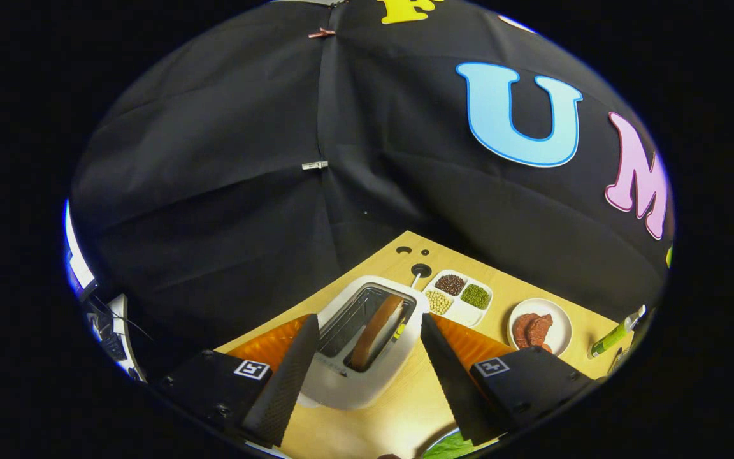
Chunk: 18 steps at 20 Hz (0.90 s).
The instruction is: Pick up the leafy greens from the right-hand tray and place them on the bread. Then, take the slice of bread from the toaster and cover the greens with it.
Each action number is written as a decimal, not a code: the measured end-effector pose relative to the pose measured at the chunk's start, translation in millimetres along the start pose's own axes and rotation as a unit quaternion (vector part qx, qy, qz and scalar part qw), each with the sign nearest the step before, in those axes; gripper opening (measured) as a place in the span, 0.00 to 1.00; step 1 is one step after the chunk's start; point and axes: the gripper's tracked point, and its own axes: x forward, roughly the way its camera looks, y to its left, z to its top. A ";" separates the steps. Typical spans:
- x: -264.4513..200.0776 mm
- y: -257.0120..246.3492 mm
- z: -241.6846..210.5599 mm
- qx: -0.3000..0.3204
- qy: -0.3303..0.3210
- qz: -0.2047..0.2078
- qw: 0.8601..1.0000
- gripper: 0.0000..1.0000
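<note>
One slice of bread [376, 331] stands on edge in the slot of a white toaster [367, 344], its browned crust curving up above the rim. The toaster sits on the wooden table [405, 408] straight ahead of the gripper [367, 370], framed in the gap between its two dark, textured fingers [284, 376]. Those fingers are spread wide and hold nothing. The slice's long axis runs away from the gripper, along the slot and roughly in line with the fingers, so its flat faces turn toward the fingers on either side; judging from this, the gripper would need to drop over the slot to pinch the slice across its thickness. Just beneath the right finger, at the near side of the table, a bit of leafy greens [453, 446] shows; whether bread lies under it cannot be told. Beyond the toaster sits one white divided dish [462, 296] with three compartments, holding dark, yellow and green beans. To its right is one white plate [539, 328] with two reddish-brown pieces of meat. One green bottle [615, 335] lies further right. Orange surfaces [271, 344] flank the toaster behind each finger.
</note>
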 end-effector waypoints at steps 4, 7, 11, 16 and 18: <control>36.3 -2.3 -16.8 0.006 0.028 -0.018 0.999 1.00; 52.0 -2.9 -24.6 0.019 0.040 -0.027 0.999 1.00; 59.5 -8.1 -30.7 0.015 0.049 -0.050 0.997 0.99; 64.6 -5.0 -35.1 0.021 0.057 -0.056 0.997 0.66; 65.0 -8.1 -36.6 0.024 0.062 -0.062 0.996 0.58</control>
